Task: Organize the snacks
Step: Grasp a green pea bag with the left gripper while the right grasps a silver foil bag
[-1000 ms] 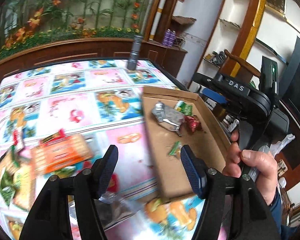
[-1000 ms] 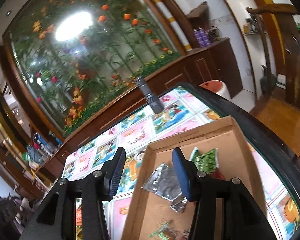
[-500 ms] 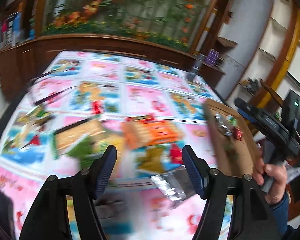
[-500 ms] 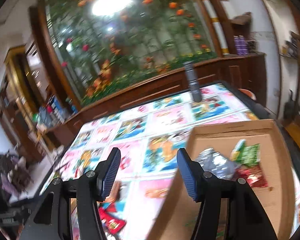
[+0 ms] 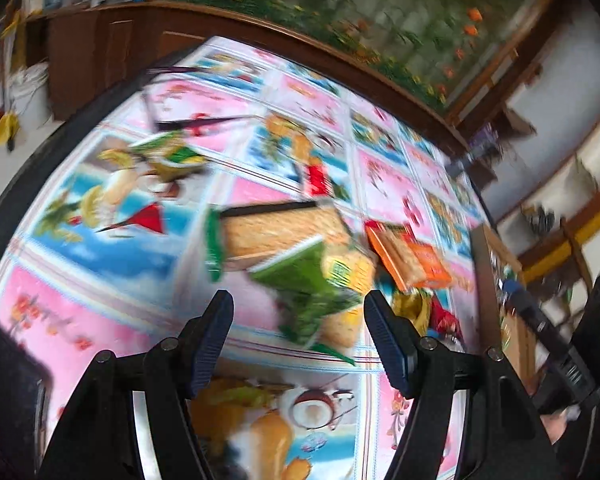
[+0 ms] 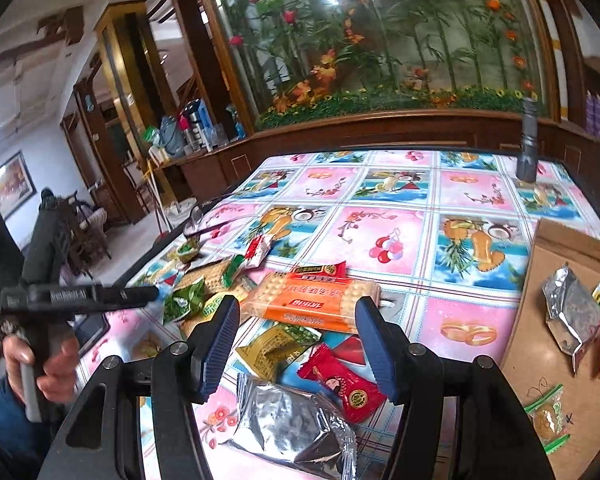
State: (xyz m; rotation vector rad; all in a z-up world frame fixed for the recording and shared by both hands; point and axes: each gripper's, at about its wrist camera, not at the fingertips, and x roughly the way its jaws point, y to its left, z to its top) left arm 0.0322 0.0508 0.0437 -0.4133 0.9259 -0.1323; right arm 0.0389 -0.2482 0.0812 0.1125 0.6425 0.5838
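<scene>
The right gripper (image 6: pixel 296 336) hangs above the snack pile with its jaws apart; they have just been opening, and nothing is pressed between them. Under it lie the orange cracker pack (image 6: pixel 316 300), a gold packet (image 6: pixel 278 346), a red candy packet (image 6: pixel 342 386) and a silver foil bag (image 6: pixel 292 428), all close together on the patterned tablecloth (image 6: pixel 380 216). The cardboard tray (image 6: pixel 540 320) sits at the right side of the table, near the dark table edge (image 6: pixel 592 196) — inside it are a silver packet (image 6: pixel 570 312) and some small sweets. Between pile and tray a strip of cloth is free.

The left gripper (image 5: pixel 298 336) is also spread wide and holds nothing; its view is blurred, but a green packet (image 5: pixel 304 284) seems to lie just ahead of it. A grey flashlight (image 6: pixel 528 148) stands upright at the far right corner — well apart from the pile.
</scene>
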